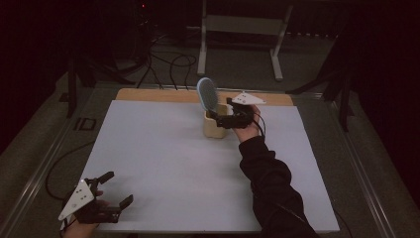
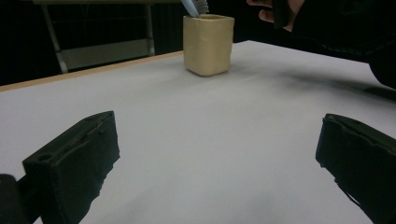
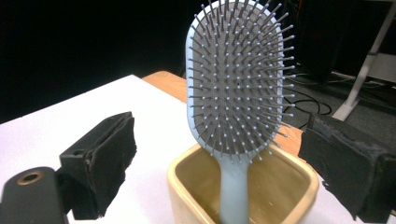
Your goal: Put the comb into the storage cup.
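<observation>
Brush in the cup, claw let go

The brush [image 3: 236,93] stands handle-down in the yellow cup [image 1: 216,125] at the far side of the white surface [image 1: 188,168]. The right claw [image 1: 229,116] is wide, one jaw on each side of the brush, not touching it. The left claw [image 1: 113,191] is wide too, near left, holding nothing. The brush leans, so a bump from a jaw could tip the cup over.
</observation>
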Demonstrator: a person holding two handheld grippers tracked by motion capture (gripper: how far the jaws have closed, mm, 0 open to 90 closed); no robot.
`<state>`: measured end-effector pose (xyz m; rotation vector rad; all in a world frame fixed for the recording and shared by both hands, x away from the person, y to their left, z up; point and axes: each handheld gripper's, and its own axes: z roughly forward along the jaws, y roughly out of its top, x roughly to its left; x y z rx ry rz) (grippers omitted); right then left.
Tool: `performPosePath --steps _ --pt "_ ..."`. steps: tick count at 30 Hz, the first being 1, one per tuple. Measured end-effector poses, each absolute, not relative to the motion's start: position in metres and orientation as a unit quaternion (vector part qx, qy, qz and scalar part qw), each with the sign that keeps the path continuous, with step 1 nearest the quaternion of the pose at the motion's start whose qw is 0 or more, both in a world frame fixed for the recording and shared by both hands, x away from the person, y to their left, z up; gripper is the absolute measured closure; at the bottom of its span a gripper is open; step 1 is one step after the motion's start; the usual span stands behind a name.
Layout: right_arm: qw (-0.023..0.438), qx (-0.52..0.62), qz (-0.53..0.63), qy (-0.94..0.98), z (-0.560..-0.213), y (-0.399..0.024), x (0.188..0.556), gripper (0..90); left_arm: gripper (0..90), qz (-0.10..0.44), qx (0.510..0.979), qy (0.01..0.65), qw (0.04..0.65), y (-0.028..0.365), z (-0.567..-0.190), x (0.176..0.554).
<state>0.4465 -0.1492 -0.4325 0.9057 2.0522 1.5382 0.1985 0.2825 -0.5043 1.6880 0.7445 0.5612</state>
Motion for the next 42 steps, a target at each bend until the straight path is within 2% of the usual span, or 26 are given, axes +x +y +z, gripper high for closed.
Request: performPosePath --steps 25,42 --pt "0.217 0.339 0.545 0.736 -0.434 -0.185 0.412 9.6 0.0 0.24 0.721 0.315 0.569 0.282 -0.504 0.198" --pt "0.207 0.337 0.538 0.744 -0.454 -0.206 0.377 9.6 0.0 0.242 0.722 0.314 0.567 0.281 -0.504 0.198"
